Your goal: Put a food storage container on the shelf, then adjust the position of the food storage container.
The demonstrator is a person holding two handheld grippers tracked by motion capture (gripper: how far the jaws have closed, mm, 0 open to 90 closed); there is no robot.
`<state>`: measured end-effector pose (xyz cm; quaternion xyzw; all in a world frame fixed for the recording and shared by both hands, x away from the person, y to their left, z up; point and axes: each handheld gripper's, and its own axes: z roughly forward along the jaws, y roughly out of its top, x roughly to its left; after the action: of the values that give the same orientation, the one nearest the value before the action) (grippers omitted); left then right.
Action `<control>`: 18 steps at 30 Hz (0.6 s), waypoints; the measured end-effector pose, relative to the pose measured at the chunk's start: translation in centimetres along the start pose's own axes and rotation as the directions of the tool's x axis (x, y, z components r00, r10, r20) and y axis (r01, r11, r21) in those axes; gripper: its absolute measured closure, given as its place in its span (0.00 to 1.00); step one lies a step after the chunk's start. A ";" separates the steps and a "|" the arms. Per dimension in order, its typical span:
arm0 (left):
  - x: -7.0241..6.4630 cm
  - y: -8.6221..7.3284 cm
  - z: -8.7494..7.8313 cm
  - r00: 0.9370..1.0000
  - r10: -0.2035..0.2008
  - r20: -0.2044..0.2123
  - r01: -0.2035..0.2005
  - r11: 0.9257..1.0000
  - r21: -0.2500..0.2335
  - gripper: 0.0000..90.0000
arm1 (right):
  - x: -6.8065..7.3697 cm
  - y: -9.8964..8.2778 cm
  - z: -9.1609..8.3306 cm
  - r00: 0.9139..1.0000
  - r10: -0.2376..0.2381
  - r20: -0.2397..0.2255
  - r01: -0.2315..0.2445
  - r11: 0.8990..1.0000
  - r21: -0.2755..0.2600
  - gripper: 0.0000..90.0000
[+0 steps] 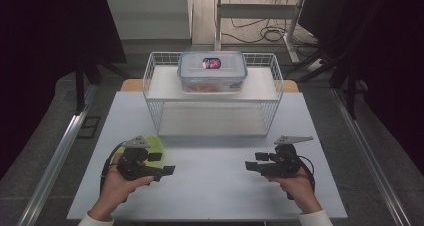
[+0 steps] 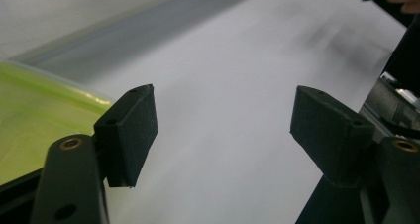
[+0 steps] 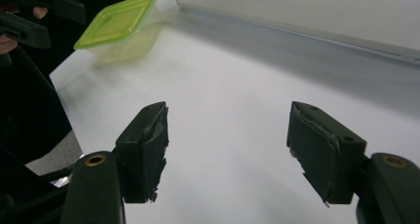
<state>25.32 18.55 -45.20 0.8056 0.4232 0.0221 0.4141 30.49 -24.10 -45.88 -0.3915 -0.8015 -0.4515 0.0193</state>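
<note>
Here, left gripper jaws apart, empty, beside green-lidded container; right gripper likewise agape over white table

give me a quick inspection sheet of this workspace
surface: white table, bare between the hands
job's things: green-lidded container on the table beside the left tongs, not held; blue-lidded box on the wire rack
clutter: nothing seen
grippers: left tongs and right tongs both open, nothing between the jaws, pointing at each other low over the table
cables: black cable loops at the right tongs; loose cables on the floor behind
surroundings: dark curtains at both sides, metal frame legs at the back
</note>
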 end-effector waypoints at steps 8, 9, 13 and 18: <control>1.3 -1.1 -1.3 0.998 -0.034 -0.049 0.033 0.999 -0.021 0.29 | 0.1 0.2 0.3 1.000 -0.012 0.012 0.012 1.000 0.009 0.36; 1.4 -1.2 -1.4 0.998 -0.037 -0.052 0.036 0.999 -0.024 0.29 | 0.1 0.2 0.4 1.000 -0.014 0.012 0.014 1.000 0.011 0.36; 1.6 -1.2 -2.2 0.997 -0.042 -0.065 0.040 0.999 -0.029 0.27 | 0.0 0.0 0.5 1.000 -0.015 0.009 0.015 1.000 0.016 0.36; 2.2 -1.1 -3.8 0.991 -0.071 -0.109 0.063 0.996 -0.069 0.27 | 0.0 0.0 0.2 1.000 -0.022 0.011 0.022 1.000 0.013 0.36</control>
<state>24.53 22.88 -44.14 0.7744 0.4715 0.0671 0.4165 30.57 -23.90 -45.98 -0.3851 -0.8087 -0.4445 0.0121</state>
